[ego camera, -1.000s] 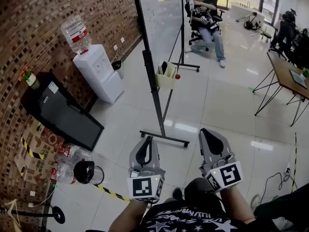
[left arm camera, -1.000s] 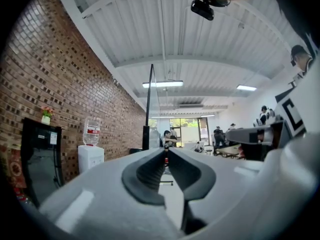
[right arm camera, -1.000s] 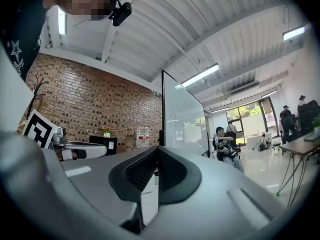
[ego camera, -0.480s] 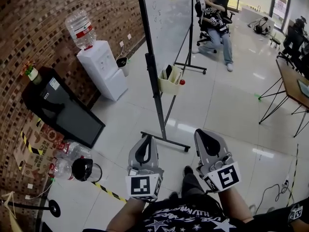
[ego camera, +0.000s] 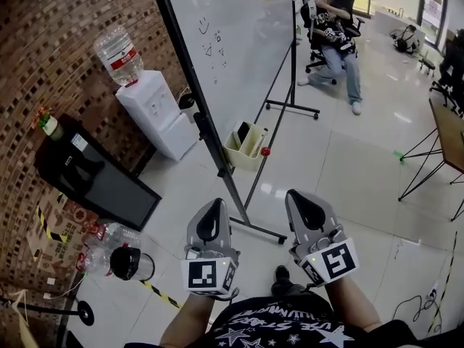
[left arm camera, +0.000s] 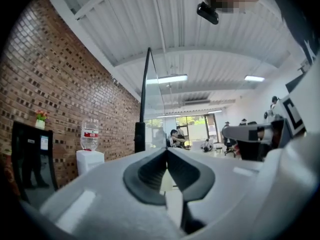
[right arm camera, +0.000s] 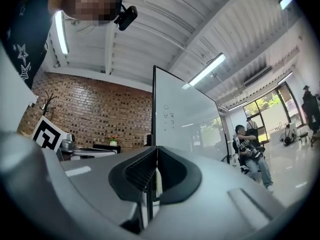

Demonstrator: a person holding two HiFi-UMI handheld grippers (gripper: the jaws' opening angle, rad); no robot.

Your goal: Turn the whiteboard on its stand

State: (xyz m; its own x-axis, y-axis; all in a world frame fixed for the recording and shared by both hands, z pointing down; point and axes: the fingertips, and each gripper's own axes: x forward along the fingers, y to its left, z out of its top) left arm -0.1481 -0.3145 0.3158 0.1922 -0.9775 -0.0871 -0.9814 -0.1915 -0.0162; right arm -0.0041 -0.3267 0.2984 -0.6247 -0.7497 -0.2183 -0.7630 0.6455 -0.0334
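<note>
The whiteboard point(ego camera: 232, 42) stands right in front of me, a little way off, and neither of my grippers touches it. It is big, flat and white, and so smooth that it shines. It has a thin dark edge, and someone drew a tiny smiley face and a triangle near its top. It sits on a stand point(ego camera: 250, 227) made of skinny black metal bars, with a long foot lying on the shiny pale floor point(ego camera: 348, 180). A small pale yellow bin point(ego camera: 243, 151) hangs low on the stand, next to a little red ball point(ego camera: 266, 151). My left gripper point(ego camera: 215, 204) has its grey jaws pressed together with nothing between them. My right gripper point(ego camera: 295, 196) is squeezed together too, and empty. To the left of the board are a bumpy brick wall point(ego camera: 51, 35) and a boxy white water cooler point(ego camera: 156, 111).
</note>
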